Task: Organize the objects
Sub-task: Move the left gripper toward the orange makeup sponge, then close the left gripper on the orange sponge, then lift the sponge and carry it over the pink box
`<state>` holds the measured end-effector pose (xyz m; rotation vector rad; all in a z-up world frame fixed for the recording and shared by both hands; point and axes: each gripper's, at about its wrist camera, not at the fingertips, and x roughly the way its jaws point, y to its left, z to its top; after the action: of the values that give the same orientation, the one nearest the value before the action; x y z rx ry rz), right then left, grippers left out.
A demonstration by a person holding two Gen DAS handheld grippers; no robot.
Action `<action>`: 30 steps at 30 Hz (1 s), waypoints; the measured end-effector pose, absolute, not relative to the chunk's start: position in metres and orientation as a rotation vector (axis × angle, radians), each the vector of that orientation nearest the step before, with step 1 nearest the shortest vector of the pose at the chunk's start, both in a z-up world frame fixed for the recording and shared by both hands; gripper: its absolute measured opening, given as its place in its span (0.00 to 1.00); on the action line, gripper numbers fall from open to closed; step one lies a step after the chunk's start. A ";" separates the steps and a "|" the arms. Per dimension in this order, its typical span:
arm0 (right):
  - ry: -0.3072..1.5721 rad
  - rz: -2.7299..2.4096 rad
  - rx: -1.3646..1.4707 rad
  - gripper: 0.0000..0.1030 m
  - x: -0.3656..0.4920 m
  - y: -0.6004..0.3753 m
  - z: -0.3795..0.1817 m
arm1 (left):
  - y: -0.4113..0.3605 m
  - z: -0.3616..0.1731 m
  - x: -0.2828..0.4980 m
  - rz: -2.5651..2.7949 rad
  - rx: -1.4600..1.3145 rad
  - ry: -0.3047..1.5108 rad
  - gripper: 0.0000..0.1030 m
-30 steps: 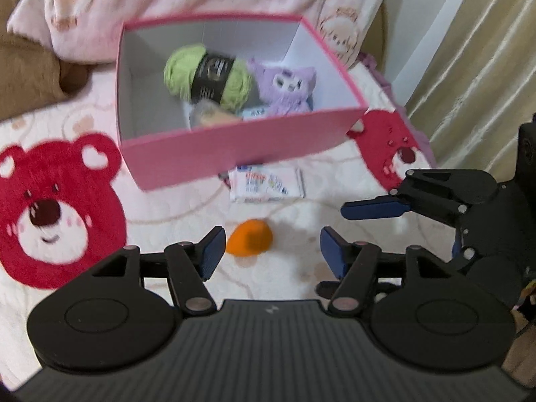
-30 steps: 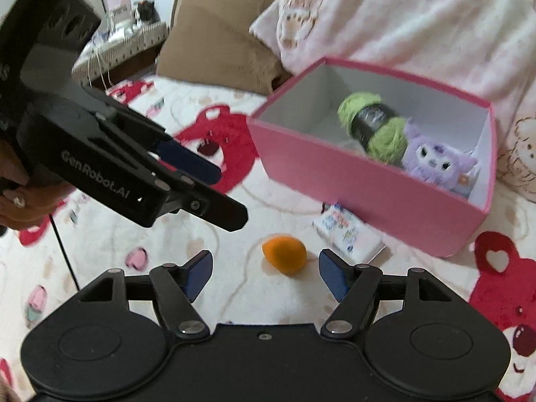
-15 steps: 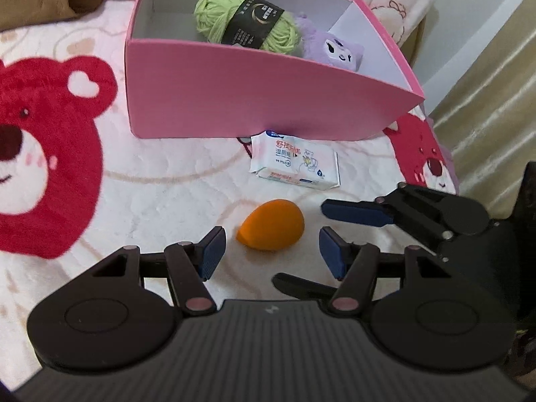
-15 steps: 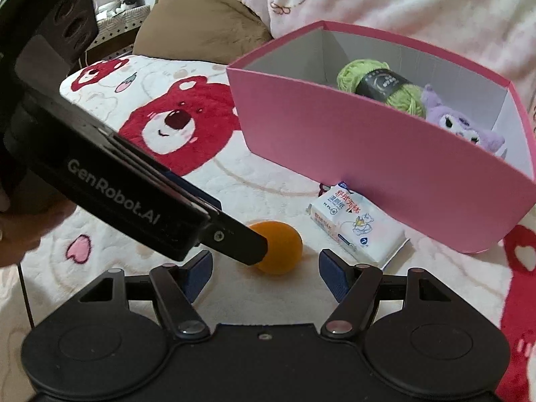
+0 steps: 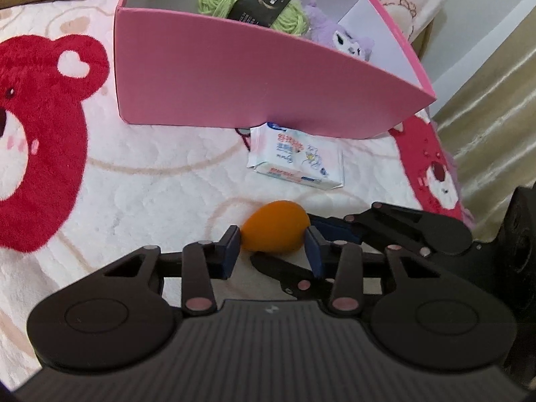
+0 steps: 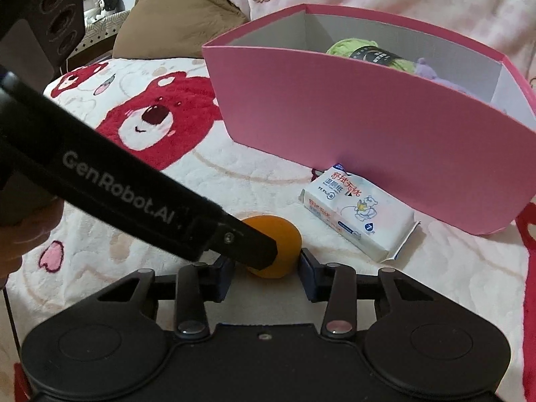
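"GenRobot.AI" on left gripper [image 6: 264, 261], Chinese print on tissue pack [image 6: 358, 214]

White bear-print blanket [image 5: 160, 181], brown pillow [image 6: 181, 23], beige curtain [image 5: 495, 107]

Both wrist cameras look steeply down from close by, sharing the orange sponge [image 5: 274, 231] [image 6: 284, 234] and pink box [image 5: 251, 80] [image 6: 368, 134].

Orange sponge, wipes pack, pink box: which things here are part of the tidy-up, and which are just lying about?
Part of the job:
- orange egg-shaped sponge, both the left gripper and the right gripper just closed onto it
- wet wipes pack, loose beside the box
- pink box
- green yarn ball and purple plush toy, already inside

Just lying about:
- bear-print blanket
- brown pillow
- curtain
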<state>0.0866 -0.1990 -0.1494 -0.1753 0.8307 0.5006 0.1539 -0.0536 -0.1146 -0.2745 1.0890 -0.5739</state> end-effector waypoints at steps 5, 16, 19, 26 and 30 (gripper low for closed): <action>0.819 0.494 -0.172 0.45 0.076 -0.204 -0.135 | -0.057 -0.100 0.145 -0.583 -0.269 1.084 0.39; 0.797 0.488 -0.144 0.45 0.066 -0.214 -0.073 | -0.058 -0.036 0.135 -0.616 -0.267 1.049 0.39; 0.798 0.482 -0.122 0.45 0.071 -0.218 -0.053 | -0.059 -0.016 0.140 -0.625 -0.262 1.052 0.39; 0.789 0.479 -0.043 0.45 0.094 -0.232 -0.008 | -0.067 0.035 0.158 -0.646 -0.249 1.023 0.39; 0.780 0.488 -0.037 0.45 0.115 -0.237 0.007 | -0.071 0.049 0.177 -0.634 -0.270 1.026 0.39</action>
<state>0.1153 -0.2373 0.0066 -0.0369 0.7795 0.4877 0.1773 -0.0713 0.0489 -0.2702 1.0263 -0.6342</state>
